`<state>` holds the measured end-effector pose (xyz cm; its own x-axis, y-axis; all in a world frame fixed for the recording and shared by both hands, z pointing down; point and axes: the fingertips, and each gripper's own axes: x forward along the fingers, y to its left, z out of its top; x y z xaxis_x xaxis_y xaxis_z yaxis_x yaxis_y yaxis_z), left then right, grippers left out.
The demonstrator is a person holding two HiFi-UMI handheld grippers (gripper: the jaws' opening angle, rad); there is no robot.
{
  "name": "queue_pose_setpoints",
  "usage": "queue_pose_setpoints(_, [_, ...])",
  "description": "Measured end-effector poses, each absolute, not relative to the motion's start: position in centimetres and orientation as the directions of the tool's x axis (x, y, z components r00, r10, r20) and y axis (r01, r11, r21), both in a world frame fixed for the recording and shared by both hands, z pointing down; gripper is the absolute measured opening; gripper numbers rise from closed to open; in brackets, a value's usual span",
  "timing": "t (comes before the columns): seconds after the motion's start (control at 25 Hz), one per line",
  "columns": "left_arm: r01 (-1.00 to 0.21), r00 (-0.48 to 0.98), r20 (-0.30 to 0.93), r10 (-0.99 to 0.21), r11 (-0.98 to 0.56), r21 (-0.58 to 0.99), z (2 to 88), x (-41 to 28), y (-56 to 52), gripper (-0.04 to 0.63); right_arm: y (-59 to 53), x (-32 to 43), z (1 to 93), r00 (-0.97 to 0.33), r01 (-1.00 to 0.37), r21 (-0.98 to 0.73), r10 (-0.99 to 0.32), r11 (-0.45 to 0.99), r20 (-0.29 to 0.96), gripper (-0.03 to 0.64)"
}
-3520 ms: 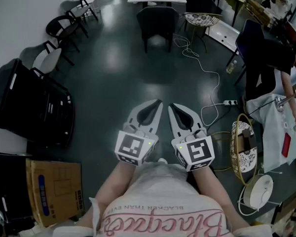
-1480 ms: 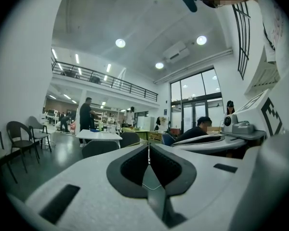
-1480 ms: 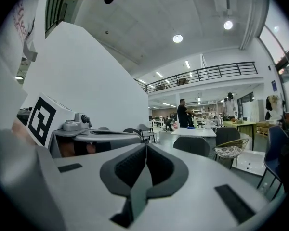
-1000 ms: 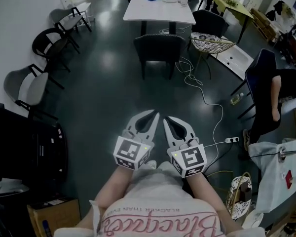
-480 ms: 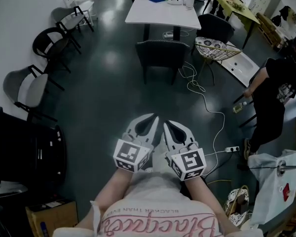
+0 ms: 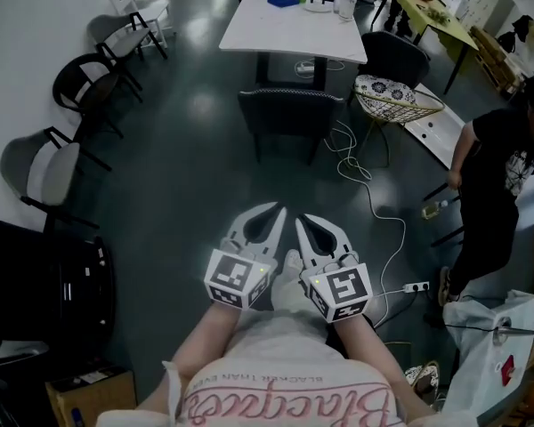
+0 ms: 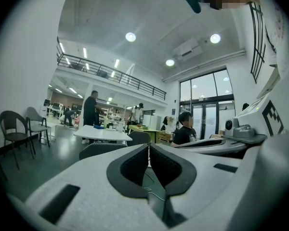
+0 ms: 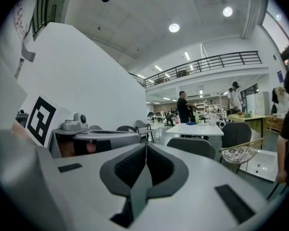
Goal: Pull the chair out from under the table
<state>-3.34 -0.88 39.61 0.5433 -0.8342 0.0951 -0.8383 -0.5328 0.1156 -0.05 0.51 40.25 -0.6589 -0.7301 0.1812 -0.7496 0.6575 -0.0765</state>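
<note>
A dark upholstered chair (image 6: 287, 116) stands tucked against the near edge of a white table (image 6: 294, 28), well ahead of me across open floor. The same chair shows as a dark back (image 7: 98, 149) in the left gripper view and as a grey back (image 8: 192, 146) in the right gripper view, each with the white table (image 7: 102, 134) (image 8: 196, 128) behind it. My left gripper (image 6: 271, 213) and right gripper (image 6: 303, 223) are held side by side in front of my chest, both shut and empty, far short of the chair.
Three grey and black chairs (image 6: 41, 172) line the left wall. A patterned wicker chair (image 6: 393, 98) stands right of the table, and a white cable (image 6: 374, 194) trails over the floor to a power strip (image 6: 414, 286). A person in black (image 6: 498, 176) stands at right. A black case (image 6: 44, 278) sits at left.
The table and chair have drawn nearer in the head view as I walk forward. Both grippers keep their pose, shut. The person at right has shifted.
</note>
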Motion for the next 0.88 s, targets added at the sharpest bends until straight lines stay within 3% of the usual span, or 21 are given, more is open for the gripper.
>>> queue_pose_setpoints(0.88, [-0.868, 0.496, 0.134, -0.858, -0.484, 0.113, 40.5, -0.8, -22.5, 0.006, -21.7, 3.0, 40.6, -0.738, -0.670, -0.132, -0.636, 0.730, 0.225, 0.005])
